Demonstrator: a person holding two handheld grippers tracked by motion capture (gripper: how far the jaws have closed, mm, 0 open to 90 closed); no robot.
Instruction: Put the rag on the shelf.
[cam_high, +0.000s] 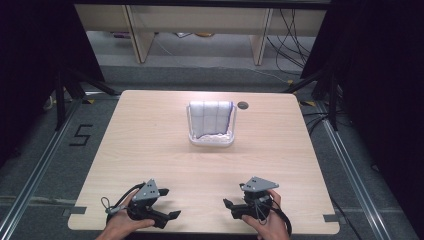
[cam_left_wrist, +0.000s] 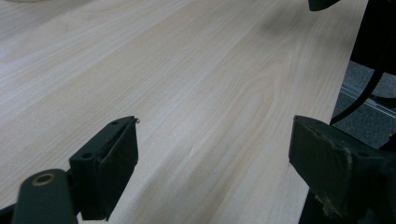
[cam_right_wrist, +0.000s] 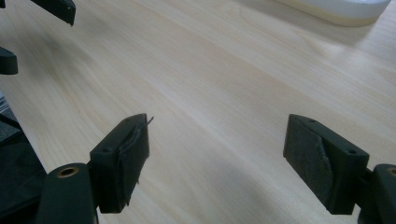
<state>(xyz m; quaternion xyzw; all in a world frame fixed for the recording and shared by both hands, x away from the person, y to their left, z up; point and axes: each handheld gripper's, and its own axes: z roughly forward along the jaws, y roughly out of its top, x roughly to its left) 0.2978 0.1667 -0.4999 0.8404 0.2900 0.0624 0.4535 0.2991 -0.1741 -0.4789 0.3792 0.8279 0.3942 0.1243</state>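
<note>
A white plastic basket (cam_high: 210, 140) stands on the far middle of the wooden table (cam_high: 150, 150), with a white cloth (cam_high: 211, 118) marked by purple grid lines draped in it. Near the front edge, my left gripper (cam_high: 169, 202) rests low over bare wood in a person's hand, its jaws open and empty. My right gripper (cam_high: 229, 209) sits opposite it, also open and empty, and the two point toward each other. In the left gripper view my left gripper (cam_left_wrist: 212, 149) frames bare table. In the right gripper view my right gripper (cam_right_wrist: 217, 144) does the same, with the basket's base (cam_right_wrist: 341, 9) at top right.
A dark round grommet (cam_high: 243, 105) sits in the tabletop just right of the basket. Black frame legs, cables and pale furniture stand on the floor beyond the table. A floor marking "5" (cam_high: 81, 135) lies to the left. The table edge (cam_left_wrist: 343, 70) runs close by my left gripper.
</note>
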